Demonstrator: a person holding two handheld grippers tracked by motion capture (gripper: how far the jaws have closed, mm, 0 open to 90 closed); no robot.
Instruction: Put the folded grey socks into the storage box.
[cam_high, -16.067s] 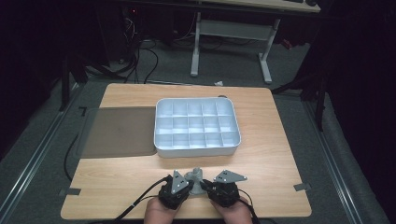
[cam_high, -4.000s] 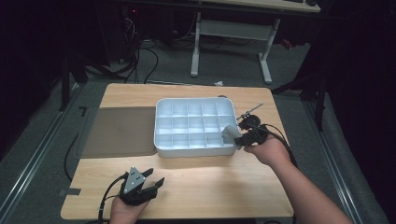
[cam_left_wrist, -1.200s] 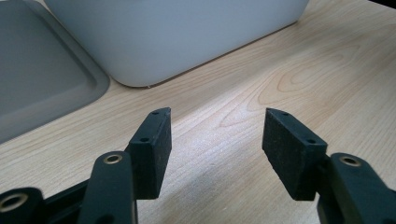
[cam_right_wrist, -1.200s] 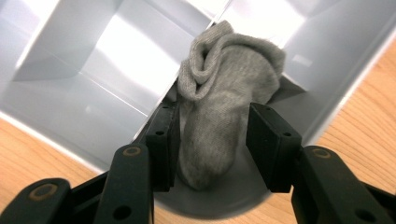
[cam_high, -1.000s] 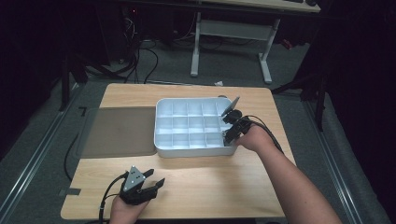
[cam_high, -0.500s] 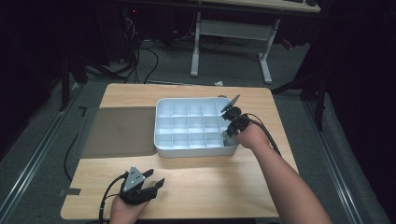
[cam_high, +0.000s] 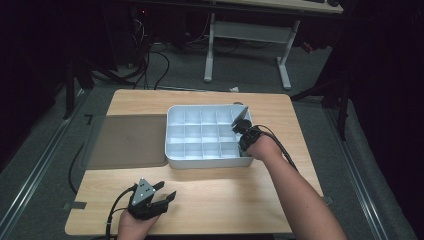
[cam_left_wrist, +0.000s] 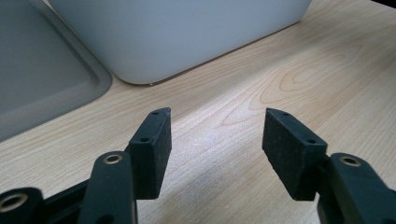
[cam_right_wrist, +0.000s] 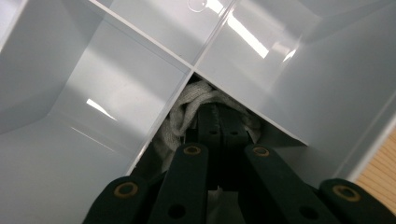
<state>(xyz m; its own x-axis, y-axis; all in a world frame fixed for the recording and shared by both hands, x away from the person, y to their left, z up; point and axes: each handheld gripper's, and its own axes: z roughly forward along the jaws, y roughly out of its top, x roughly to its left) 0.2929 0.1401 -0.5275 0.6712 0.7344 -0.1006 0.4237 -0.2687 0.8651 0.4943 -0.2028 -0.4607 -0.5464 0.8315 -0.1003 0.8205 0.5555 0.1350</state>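
A bundled pale grey cloth (cam_right_wrist: 187, 109) sits down in a compartment at the right edge of the white divided tray (cam_high: 172, 159), against the dividers. The right hand-held gripper (cam_right_wrist: 219, 126) reaches into that compartment, its jaws pressed together amid the cloth's folds. The left hand-held gripper (cam_left_wrist: 215, 140) rests near the front of the wooden tabletop (cam_high: 225, 190), jaws wide apart and empty, just short of the tray's wall; a grey mat (cam_left_wrist: 42, 88) lies beside the tray
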